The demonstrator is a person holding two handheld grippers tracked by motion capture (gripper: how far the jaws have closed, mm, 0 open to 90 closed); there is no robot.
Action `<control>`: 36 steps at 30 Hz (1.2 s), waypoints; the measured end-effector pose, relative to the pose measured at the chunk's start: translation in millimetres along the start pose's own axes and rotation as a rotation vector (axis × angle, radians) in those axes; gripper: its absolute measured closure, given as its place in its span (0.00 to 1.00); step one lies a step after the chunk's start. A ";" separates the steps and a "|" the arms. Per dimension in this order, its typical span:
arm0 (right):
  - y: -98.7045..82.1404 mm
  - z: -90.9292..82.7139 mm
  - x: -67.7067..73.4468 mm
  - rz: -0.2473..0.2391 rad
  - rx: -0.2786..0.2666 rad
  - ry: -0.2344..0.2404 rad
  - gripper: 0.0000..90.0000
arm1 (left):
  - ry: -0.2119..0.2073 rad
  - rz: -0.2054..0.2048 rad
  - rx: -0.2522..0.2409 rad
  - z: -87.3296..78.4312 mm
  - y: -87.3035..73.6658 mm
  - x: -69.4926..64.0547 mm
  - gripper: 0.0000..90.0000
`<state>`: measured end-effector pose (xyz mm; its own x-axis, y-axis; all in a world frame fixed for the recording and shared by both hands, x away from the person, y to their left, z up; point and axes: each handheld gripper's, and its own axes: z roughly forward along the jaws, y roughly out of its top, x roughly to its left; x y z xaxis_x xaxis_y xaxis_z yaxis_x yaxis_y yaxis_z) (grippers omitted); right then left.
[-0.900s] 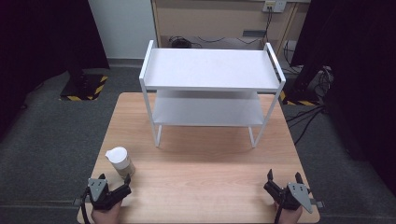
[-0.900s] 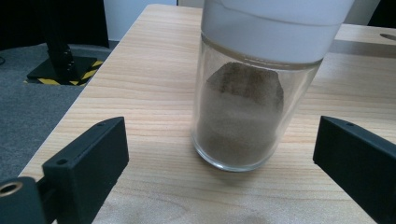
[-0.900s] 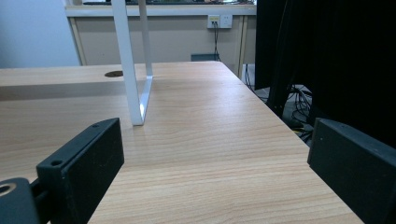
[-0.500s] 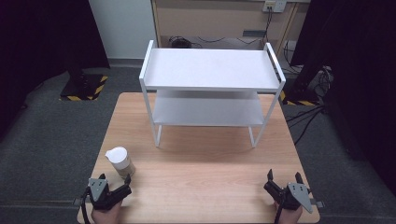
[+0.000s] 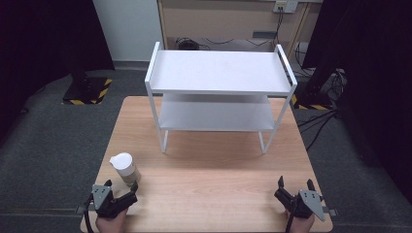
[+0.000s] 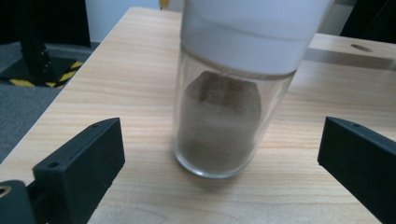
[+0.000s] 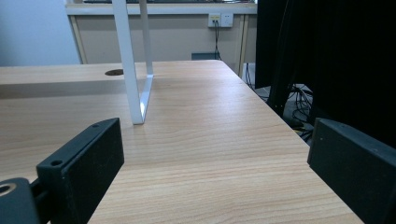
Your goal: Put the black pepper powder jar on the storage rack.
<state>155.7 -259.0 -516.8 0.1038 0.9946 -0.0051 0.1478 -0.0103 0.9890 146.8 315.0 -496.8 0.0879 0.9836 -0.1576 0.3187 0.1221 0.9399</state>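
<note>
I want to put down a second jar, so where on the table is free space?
The wooden table is bare between the white two-tier metal shelf and the near edge, from the white-lidded glass jar to the right gripper. It is crowded only around the jar, before the left gripper.

Edged the left hand-held gripper (image 5: 120,186) a little up and to the right in the lower left of the high view, toward the glass jar (image 5: 125,169) with the white lid. Closed most of the strip of bare worktop (image 5: 209,184) seen earlier between jaw tips and jar. Brought the right-side jaw tip close beside the jar's base, whether touching cannot be told. Only a slight shift, hard to gauge. In the left gripper view, now lined up with the jar between the wide-spread jaws.
</note>
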 end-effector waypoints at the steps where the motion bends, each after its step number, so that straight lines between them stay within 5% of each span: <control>1: 0.2 0.1 -0.1 -0.001 0.001 0.000 0.04 | 0.002 -0.002 -0.002 -0.4 0.2 -0.5 0.00; 7: 0.8 0.5 -0.1 -0.001 0.005 0.002 0.04 | 0.026 -0.014 0.009 -2.7 3.5 -4.9 0.00; 16: 1.7 0.9 0.3 -0.006 0.011 0.002 0.04 | 0.063 0.052 -0.001 0.8 7.9 -16.6 0.00; 36: 4.0 2.6 2.0 -0.021 0.026 -0.002 0.04 | 0.072 0.041 -0.044 21.3 16.5 -27.1 0.02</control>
<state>159.0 -257.3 -513.3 0.1023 0.9944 -0.0261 0.1752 0.0079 0.9845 169.8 287.5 -483.5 0.0314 0.9947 -0.0983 0.2740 0.0860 0.9579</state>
